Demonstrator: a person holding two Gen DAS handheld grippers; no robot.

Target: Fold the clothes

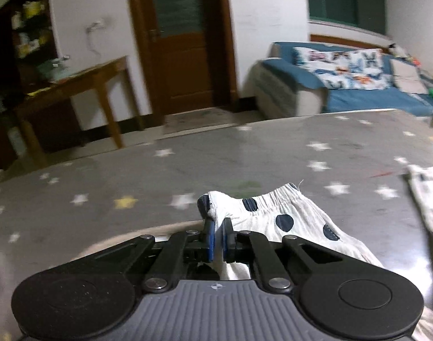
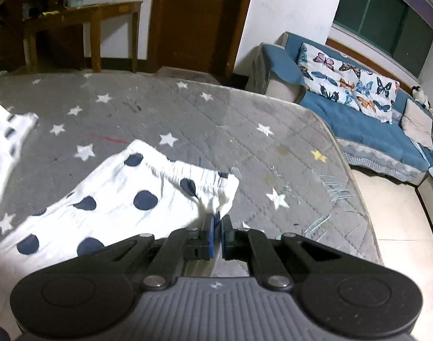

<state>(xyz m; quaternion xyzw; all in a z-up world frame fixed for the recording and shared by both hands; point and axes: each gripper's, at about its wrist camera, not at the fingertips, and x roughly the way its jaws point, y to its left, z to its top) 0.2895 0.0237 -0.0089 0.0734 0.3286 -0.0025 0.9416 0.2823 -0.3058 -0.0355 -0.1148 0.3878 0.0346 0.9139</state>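
Note:
White shorts with navy dots (image 1: 284,216) and an elastic waistband hang over a grey star-print mattress (image 1: 188,170). My left gripper (image 1: 218,228) is shut on one waistband corner. In the right wrist view the same shorts (image 2: 125,199) spread to the left, and my right gripper (image 2: 217,224) is shut on the other waistband corner, just above the mattress (image 2: 244,130). The cloth stretches between the two grippers.
A second white patterned garment (image 2: 6,142) lies on the mattress at the left, and shows at the right edge of the left wrist view (image 1: 429,196). A blue sofa (image 2: 372,125) with a butterfly cushion stands beyond the mattress edge. A wooden table (image 2: 88,20) and door stand behind.

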